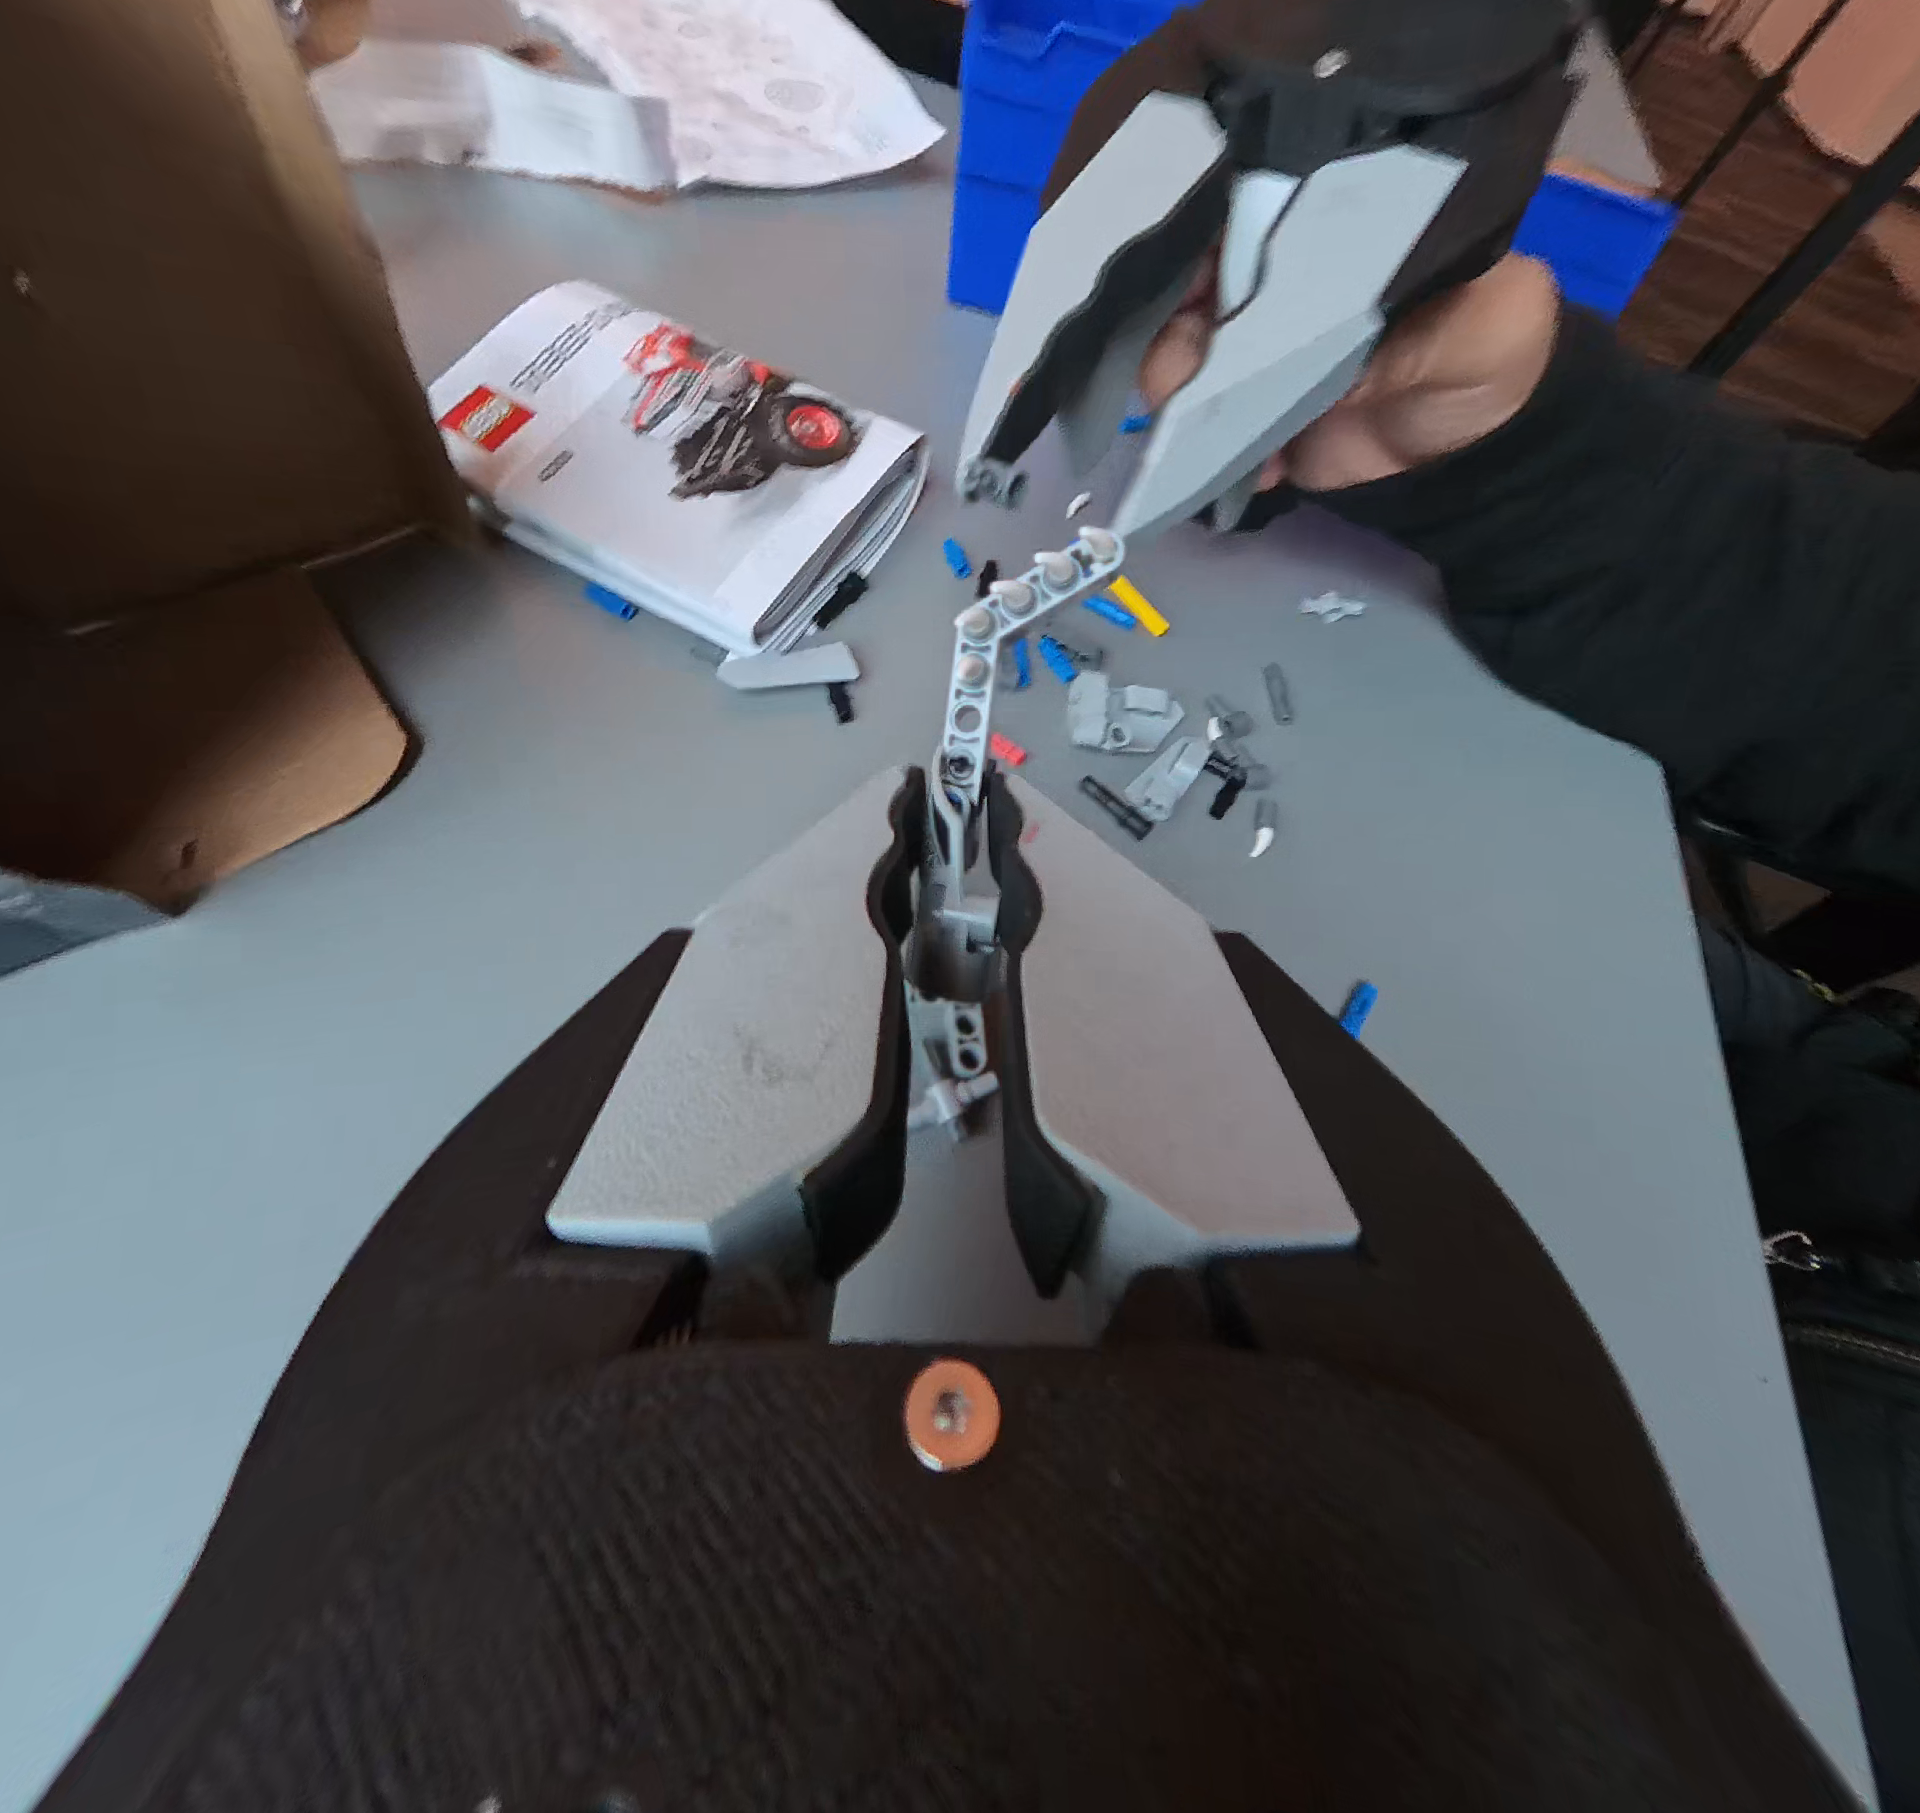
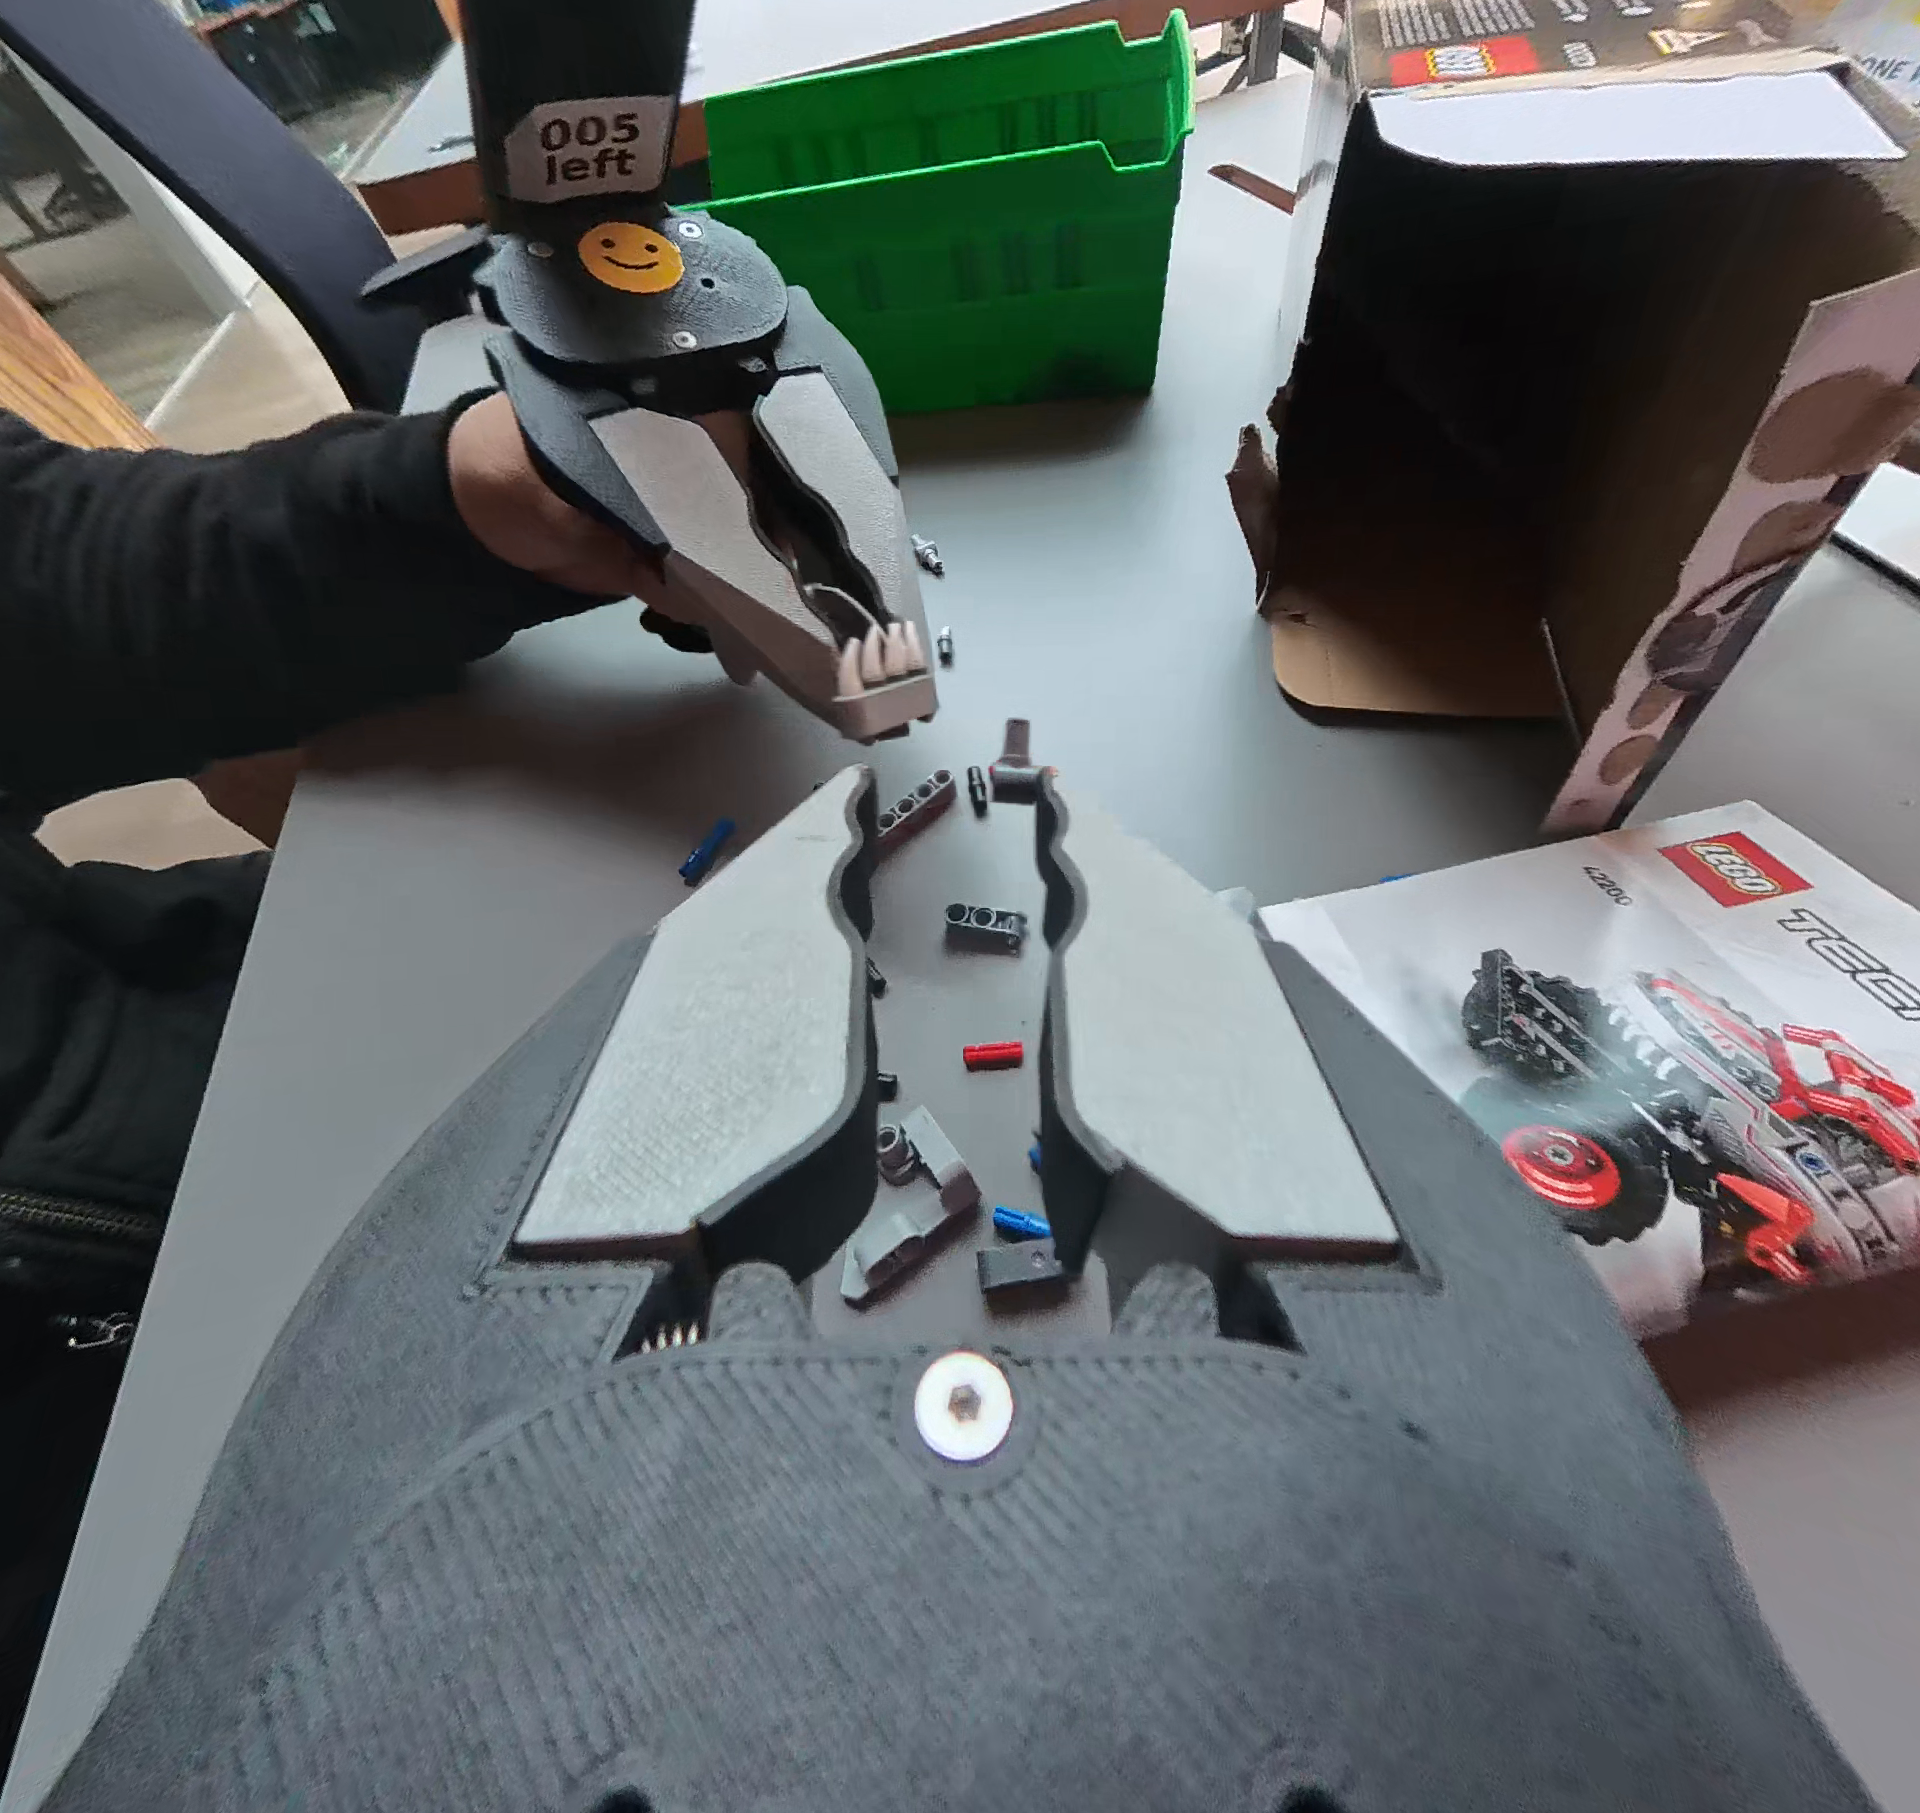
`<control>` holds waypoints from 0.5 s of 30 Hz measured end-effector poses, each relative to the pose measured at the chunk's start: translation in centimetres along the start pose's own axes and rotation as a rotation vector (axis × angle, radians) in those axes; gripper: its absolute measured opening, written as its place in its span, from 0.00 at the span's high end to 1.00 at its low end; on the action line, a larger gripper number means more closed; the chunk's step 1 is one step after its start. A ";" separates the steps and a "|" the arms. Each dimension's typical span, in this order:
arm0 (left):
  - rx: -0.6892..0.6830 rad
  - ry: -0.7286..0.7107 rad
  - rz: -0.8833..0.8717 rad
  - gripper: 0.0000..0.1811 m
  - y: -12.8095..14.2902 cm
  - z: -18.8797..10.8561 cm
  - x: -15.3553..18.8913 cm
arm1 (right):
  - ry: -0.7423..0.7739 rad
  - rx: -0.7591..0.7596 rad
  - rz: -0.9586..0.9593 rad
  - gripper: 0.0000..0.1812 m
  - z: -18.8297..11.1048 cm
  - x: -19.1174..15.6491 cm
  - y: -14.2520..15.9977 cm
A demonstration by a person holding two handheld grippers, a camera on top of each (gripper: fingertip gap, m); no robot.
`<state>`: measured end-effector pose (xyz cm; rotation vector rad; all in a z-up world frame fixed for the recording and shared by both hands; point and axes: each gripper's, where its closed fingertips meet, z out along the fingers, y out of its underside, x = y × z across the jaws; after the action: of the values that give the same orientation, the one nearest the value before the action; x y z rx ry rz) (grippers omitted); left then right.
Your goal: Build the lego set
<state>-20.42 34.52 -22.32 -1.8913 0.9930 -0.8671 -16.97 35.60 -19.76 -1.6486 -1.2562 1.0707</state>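
left gripper (image 1: 951, 787) pinching a bent grey studded beam (image 1: 1003, 620) — right gripper (image 2: 951, 787) spread, matte grey table (image 2: 1143, 620)

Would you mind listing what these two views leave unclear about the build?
- Left wrist view: the grey beam assembly has its lower end hidden between the left gripper fingers.
- Right wrist view: small parts are partly covered by the open right gripper.
- Left wrist view: the cardboard box is cut off by the edge.
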 end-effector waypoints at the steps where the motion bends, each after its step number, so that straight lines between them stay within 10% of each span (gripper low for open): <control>1: -0.018 -0.015 -0.013 0.95 0.3 0.1 -0.3 | -0.006 -0.022 0.000 0.82 0.1 0.0 0.4; 15: -0.120 -0.104 0.021 0.95 2.1 1.5 -1.0 | 0.026 -0.139 -0.203 0.80 1.5 -1.4 1.6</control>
<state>-20.29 35.10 -25.00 -2.0023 1.0189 -0.7023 -18.11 34.07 -21.53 -1.5911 -1.4743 0.8530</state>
